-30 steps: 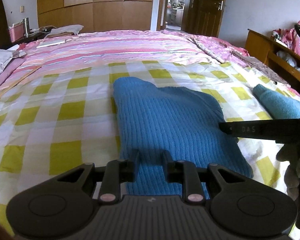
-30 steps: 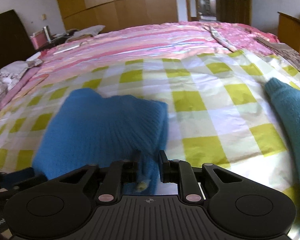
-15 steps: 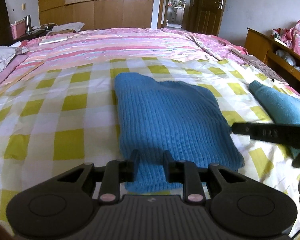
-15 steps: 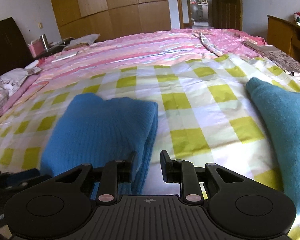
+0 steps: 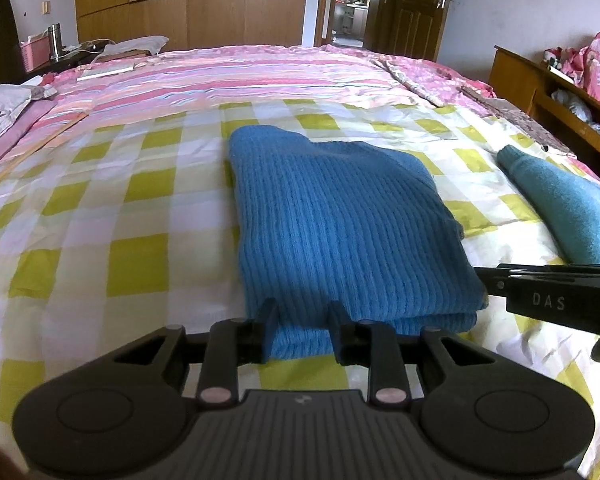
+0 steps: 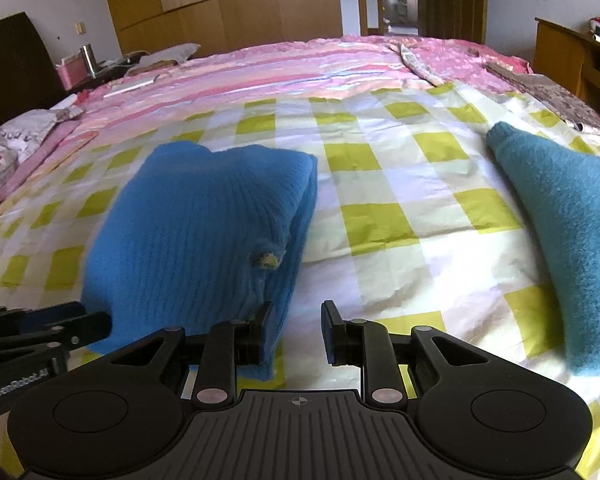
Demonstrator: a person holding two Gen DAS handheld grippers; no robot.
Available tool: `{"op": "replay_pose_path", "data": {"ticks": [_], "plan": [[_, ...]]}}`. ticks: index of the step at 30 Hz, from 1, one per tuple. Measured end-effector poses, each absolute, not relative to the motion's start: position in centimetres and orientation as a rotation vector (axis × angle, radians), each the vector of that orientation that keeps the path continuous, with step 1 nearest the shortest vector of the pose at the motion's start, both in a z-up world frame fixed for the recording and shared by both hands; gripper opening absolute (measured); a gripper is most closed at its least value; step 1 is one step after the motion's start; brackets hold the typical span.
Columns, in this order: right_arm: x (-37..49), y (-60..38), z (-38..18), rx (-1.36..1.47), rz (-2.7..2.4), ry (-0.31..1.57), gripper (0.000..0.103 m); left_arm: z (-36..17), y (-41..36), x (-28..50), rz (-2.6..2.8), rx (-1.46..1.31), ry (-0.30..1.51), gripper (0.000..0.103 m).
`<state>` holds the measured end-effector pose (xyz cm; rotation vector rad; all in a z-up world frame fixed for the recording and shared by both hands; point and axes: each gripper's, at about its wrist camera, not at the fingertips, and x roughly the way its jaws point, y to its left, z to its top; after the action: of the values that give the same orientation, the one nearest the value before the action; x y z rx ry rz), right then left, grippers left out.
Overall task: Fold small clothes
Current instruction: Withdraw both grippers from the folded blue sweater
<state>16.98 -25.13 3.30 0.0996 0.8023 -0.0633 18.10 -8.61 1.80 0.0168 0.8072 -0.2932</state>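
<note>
A blue ribbed knit sweater (image 5: 340,224) lies folded in a rectangle on the yellow-checked bedsheet (image 5: 140,256); it also shows in the right wrist view (image 6: 192,232). My left gripper (image 5: 302,330) is open and empty, just in front of the sweater's near edge. My right gripper (image 6: 296,330) is open and empty at the sweater's near right corner, its left finger beside the folded edge. The right gripper also shows from the side in the left wrist view (image 5: 548,296).
A teal fuzzy garment (image 6: 560,220) lies on the sheet to the right, also in the left wrist view (image 5: 572,208). A pink striped quilt (image 5: 236,76) covers the far bed. A wooden shelf (image 5: 548,84) stands at right, a bedside table (image 5: 56,52) far left.
Both grippers have let go of the sweater and pulled back toward me. The right gripper held the sweater's edge a second ago and is now open, with the sweater lying flat.
</note>
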Motion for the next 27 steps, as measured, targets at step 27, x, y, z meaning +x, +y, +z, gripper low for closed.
{"op": "replay_pose_path", "data": {"ticks": [27], "plan": [[9.6,-21.6,3.4,0.120,-0.013,0.812,0.028,1.3,-7.2,12.2,-0.274,0.008,0.832,0.047]]}}
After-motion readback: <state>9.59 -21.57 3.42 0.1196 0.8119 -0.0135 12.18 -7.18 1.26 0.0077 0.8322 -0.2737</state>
